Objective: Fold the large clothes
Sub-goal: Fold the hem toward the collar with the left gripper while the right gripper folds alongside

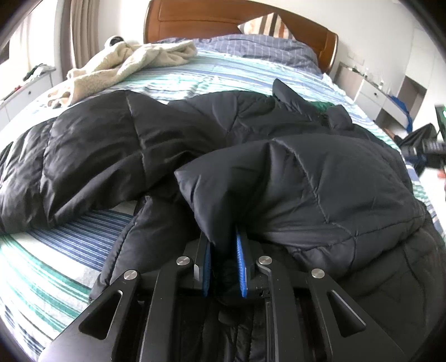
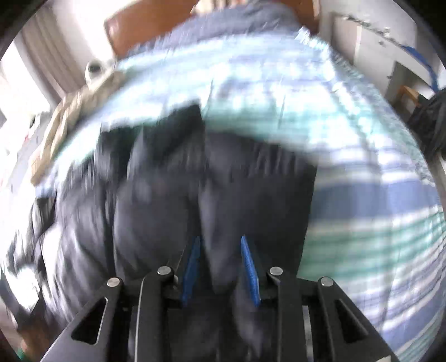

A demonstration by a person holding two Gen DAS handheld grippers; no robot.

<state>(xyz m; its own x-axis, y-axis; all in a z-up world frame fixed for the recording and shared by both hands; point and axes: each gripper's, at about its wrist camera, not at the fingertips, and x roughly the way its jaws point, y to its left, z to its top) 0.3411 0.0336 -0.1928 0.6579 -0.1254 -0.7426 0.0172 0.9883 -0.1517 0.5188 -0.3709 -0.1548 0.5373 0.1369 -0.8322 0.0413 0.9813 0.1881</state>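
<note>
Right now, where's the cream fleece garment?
In the left wrist view, the cream fleece garment lies crumpled at the upper left on the striped bedsheet, beyond the black puffer jacket and left of the blue checked quilt below the wooden headboard.

right-wrist view motion-blurred, jacket (image 2: 211, 181) smeared

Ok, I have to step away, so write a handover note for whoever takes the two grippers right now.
Left gripper: shut on a bunched fold of the black puffer jacket.
Right gripper: jacket fabric sits between its pads; the view is blurred, so the grip is unconfirmed.
Jacket: spread rumpled across the striped bed, with a cream fleece beyond it.
Done: both grippers are at the jacket.
Left: the fold itself; nothing lies neat yet.
</note>
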